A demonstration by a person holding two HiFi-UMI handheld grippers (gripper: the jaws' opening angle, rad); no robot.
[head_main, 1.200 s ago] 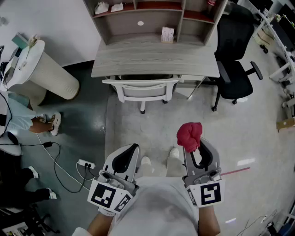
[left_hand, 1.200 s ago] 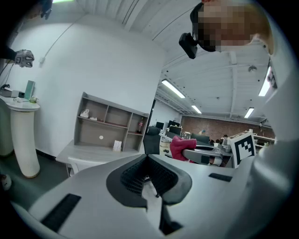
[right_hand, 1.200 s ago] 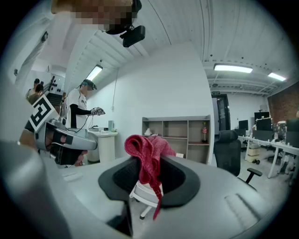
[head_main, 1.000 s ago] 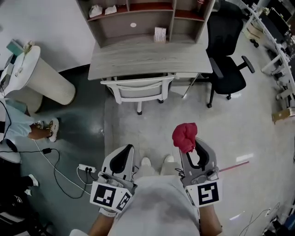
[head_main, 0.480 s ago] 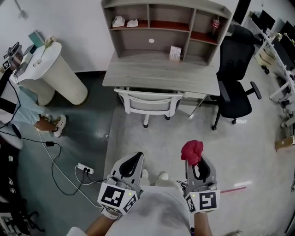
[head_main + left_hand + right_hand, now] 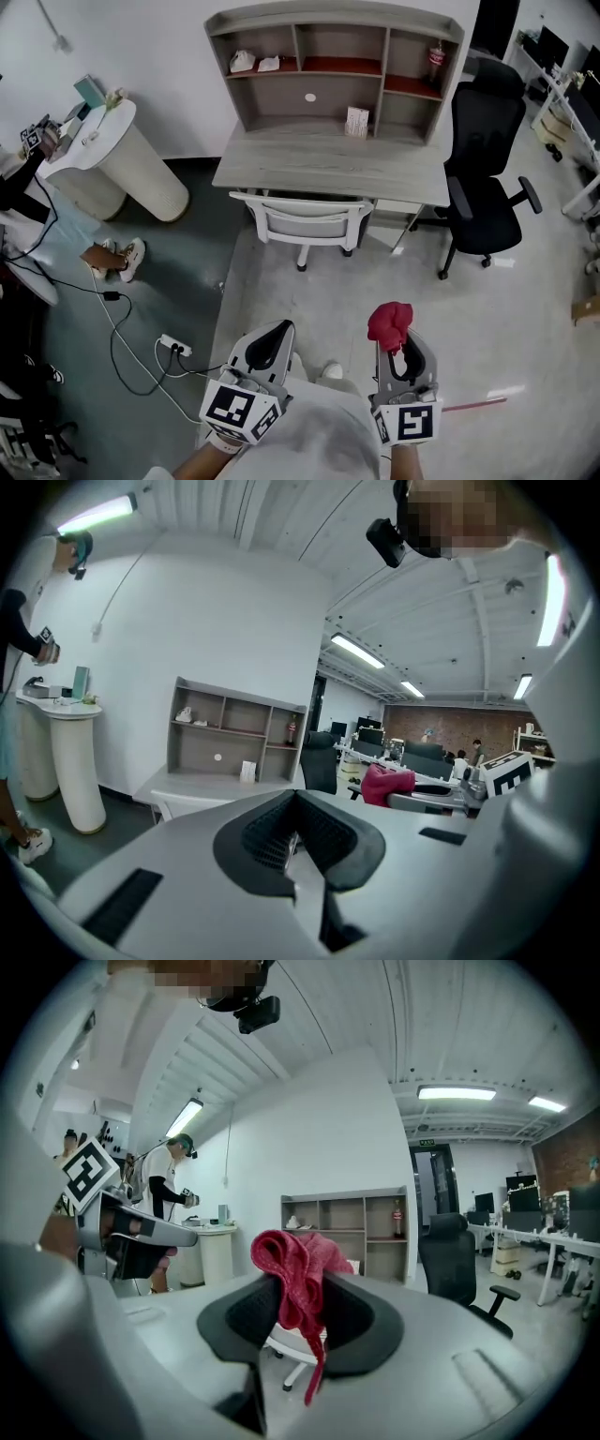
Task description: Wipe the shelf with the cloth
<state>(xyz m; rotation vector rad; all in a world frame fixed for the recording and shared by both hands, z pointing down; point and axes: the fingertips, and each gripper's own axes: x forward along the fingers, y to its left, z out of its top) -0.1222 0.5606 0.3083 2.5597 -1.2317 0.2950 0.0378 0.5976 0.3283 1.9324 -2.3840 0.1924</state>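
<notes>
A grey shelf unit (image 6: pixel 335 66) with open compartments stands on a grey desk (image 6: pixel 333 167) far ahead, also visible as the shelf (image 6: pixel 236 742) in the left gripper view and the shelf (image 6: pixel 347 1227) in the right gripper view. My right gripper (image 6: pixel 401 344) is shut on a bunched red cloth (image 6: pixel 389 324), which sticks up from the jaws as the cloth (image 6: pixel 298 1274). My left gripper (image 6: pixel 266 344) is shut with nothing in it, held low beside the right one. Both are well short of the desk.
A white chair (image 6: pixel 304 226) is tucked under the desk. A black office chair (image 6: pixel 487 183) stands at the right. A white cylindrical stand (image 6: pixel 112 159) is at the left, with a person (image 6: pixel 28 202) beside it. Cables and a power strip (image 6: pixel 172 346) lie on the floor.
The view has tilted up and the whole shelf unit has come into sight. Both grippers hold the same pose, the red cloth still clamped in the right one.
</notes>
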